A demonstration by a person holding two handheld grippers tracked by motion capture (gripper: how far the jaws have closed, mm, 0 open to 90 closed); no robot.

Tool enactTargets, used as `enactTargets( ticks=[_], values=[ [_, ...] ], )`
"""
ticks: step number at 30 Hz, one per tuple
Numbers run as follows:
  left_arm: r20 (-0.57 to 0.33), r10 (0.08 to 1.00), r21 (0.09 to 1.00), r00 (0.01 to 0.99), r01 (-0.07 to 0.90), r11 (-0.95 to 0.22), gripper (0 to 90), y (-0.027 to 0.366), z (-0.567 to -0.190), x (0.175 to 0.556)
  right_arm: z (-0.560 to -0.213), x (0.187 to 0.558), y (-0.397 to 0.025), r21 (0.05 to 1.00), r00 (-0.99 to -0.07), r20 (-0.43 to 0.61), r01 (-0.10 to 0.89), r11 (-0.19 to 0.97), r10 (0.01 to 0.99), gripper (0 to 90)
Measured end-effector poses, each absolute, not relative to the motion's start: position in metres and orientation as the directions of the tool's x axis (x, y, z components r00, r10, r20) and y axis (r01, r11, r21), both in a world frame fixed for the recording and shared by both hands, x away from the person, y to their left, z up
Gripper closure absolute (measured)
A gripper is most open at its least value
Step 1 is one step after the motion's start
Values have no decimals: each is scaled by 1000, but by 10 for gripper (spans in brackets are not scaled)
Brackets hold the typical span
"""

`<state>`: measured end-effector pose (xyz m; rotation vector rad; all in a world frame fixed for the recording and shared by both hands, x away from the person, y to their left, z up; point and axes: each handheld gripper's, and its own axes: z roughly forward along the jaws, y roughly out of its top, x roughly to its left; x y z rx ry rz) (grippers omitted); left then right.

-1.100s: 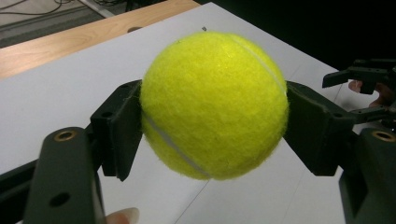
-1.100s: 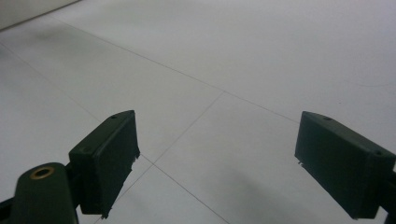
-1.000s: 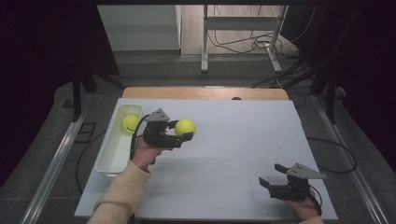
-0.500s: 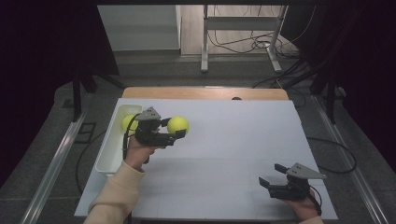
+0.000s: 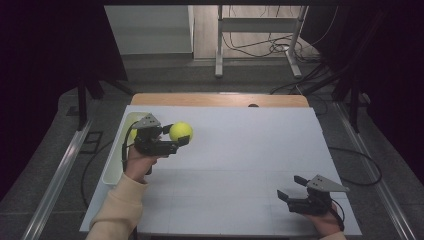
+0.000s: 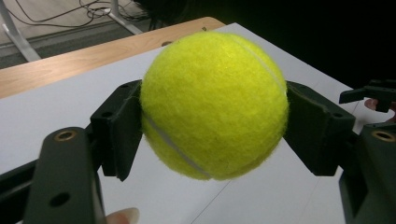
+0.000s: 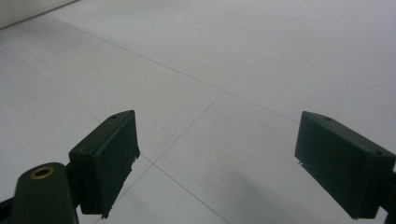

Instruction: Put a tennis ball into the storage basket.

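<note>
A yellow tennis ball (image 5: 180, 132) is held above the white tabletop (image 5: 240, 150), at its left side, with my left gripper (image 5: 176, 141) shut on it. In the left gripper view the ball (image 6: 214, 105) is squeezed between both black pads (image 6: 119, 128). Just left of that hand stands a pale tray (image 5: 113, 167), and a second yellow ball (image 5: 133, 134) peeks out from behind the gripper inside it. My right gripper (image 5: 290, 188) rests near the table's front right corner. It is open, and the right gripper view shows bare table between its jaws (image 7: 224, 158).
A wooden table edge (image 5: 215, 99) runs along the far side of the white surface. Beyond it are a metal stand (image 5: 260, 30) and cables on the floor. Metal rails (image 5: 55, 180) flank the table. The other gripper (image 6: 373, 93) shows at the right in the left gripper view.
My left gripper has carried the tennis ball leftward, closer to the tray. The right gripper has stayed where it was, still open.
</note>
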<state>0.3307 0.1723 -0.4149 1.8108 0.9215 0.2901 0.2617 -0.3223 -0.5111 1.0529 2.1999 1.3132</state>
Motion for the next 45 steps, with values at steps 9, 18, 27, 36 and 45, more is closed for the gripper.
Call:
enactTargets(
  ticks=[9,18,27,36,45],
  values=[
    [-209,731,873,650,460,-159,266,185,-416,328,-511,262,-322,864,-654,56,410,292,754,137],
    [-214,758,876,616,465,-130,266,199,-416,327,-511,262,-322,863,-654,54,411,294,755,137],
    [-216,778,877,589,467,-110,266,211,-416,327,-512,262,-322,862,-653,56,413,293,756,137],
    [-218,788,880,576,464,-96,266,220,-414,323,-511,262,-322,863,-652,56,412,291,756,138],
    [-219,803,875,554,475,-90,266,229,-418,321,-511,261,-323,864,-653,55,411,292,755,138]
  ],
)
